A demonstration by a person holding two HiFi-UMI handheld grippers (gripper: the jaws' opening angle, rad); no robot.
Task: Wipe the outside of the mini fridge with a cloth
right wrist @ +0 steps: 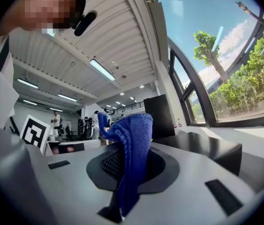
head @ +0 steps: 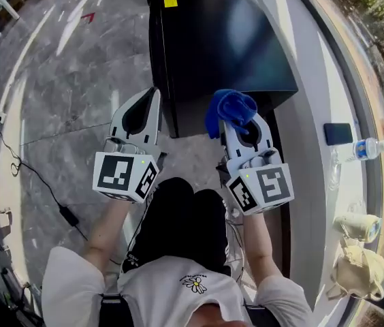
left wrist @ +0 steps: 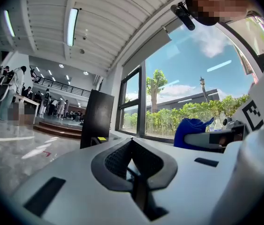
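Obstruction noted first: the person's grip on each tool was hidden beneath the marker cubes [head: 125, 176]. The far end of the mini fridge [head: 226, 46] was cut off by the top edge of the head view. Its near face lay in shadow and showed little detail.

Both bare forearms [head: 103, 234] reached forward from white short sleeves [head: 66, 278], side by side, each tool pointing away from the person toward the fridge.

The left tool [left wrist: 133, 149] had its jaws brought together with nothing between them, and sat just short of the fridge's near left corner. The right tool [head: 241, 129] was clamped on a blue cloth [right wrist: 133, 153], which stood up in a bunched fold past the jaw tips. Its lower end vanished into the jaw throat. The cloth hung at the fridge's near edge; contact with the black top could not be confirmed.
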